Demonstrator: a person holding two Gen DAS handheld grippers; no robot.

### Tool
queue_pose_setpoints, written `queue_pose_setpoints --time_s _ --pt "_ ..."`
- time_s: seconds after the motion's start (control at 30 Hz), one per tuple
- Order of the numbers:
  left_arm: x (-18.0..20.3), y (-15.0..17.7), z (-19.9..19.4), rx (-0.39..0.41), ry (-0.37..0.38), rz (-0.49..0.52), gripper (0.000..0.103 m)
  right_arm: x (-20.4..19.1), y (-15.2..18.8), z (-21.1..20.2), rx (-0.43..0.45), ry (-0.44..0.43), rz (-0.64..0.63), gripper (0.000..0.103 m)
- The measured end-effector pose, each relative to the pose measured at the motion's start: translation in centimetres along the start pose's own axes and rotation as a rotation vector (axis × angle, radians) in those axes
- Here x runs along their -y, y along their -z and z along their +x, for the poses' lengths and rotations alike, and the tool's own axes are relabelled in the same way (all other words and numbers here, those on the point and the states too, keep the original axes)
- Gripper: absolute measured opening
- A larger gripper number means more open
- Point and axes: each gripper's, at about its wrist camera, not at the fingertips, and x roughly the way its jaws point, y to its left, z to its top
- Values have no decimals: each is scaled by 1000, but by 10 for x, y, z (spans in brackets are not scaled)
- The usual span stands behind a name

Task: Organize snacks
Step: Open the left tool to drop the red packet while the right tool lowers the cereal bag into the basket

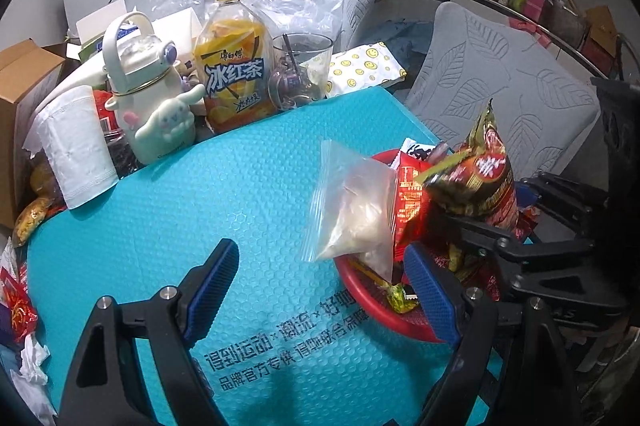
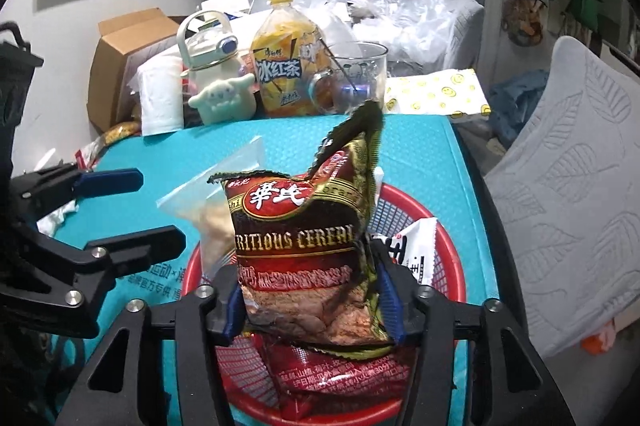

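Right gripper (image 2: 312, 300), low in the centre of its view, has its blue pads either side of an upright dark red cereal packet (image 2: 308, 250); whether they press on it cannot be told. That packet stands in a red mesh basket (image 2: 448, 226) with other snack packets and a clear zip bag (image 2: 216, 202). Left gripper (image 1: 324, 290) hovers wide and empty over the teal mat (image 1: 192, 210). Farther back, upper centre, stand an iced tea bottle (image 2: 280, 66) and a glass mug (image 2: 352, 78).
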Motion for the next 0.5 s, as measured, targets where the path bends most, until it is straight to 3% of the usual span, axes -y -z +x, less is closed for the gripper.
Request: queue_pose_setpoints --time_s 0.13,0.23,0.5 --pt "1 0 -2 7 6 -1 85 -4 -2 -10 28 8 -19 71" --pt "2 0 -3 8 4 2 85 -8 -2 -18 55 50 -49 71" --pt "8 -1 -7 19 9 14 84 -5 0 -30 75 54 -29 71"
